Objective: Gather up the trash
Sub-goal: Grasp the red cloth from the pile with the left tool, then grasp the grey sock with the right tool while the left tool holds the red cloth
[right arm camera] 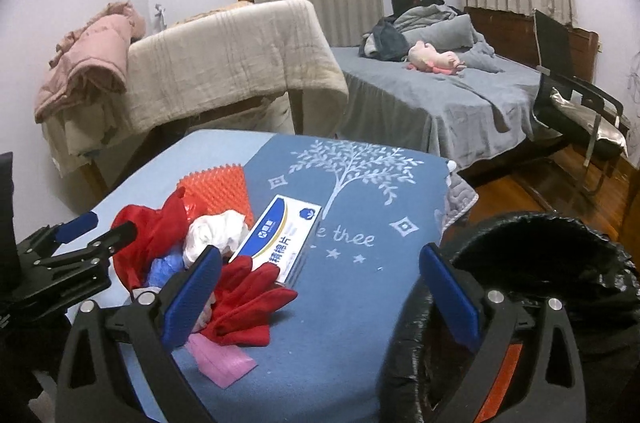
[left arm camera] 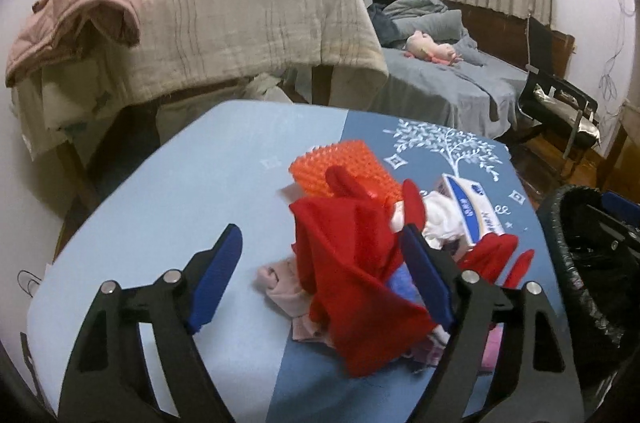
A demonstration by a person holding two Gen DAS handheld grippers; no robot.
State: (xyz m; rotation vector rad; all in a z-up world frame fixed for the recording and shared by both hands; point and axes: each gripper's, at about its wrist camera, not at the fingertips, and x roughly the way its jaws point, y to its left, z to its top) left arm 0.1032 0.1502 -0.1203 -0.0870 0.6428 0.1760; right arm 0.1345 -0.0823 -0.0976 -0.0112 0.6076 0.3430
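**Both grippers over the trash heap, bin at right**

Left wrist view: left gripper [left arm camera: 320,279] released, jaws spread wide. A red plastic bag [left arm camera: 348,271] rises between the fingers, draped against the right-hand blue pad; no squeeze visible on it. Pinkish crumpled scraps [left arm camera: 280,287] lie beneath. Beyond: orange spiky mat [left arm camera: 344,163], white wad [left arm camera: 440,219], blue-and-white box [left arm camera: 472,207]. Black-lined trash bin [left arm camera: 580,263] sits off to the right, past the table [left arm camera: 160,203] edge.

Right wrist view: right gripper [right arm camera: 320,291] also released, nothing between its jaws. The heap lies ahead and to its left; the box's long axis runs diagonally away from it. A pink folded piece [right arm camera: 224,363] lies near its left finger. The bin [right arm camera: 560,263] is just beside its right finger.

Judgement: left hand is nearer the red bag; right hand nearer the bin.
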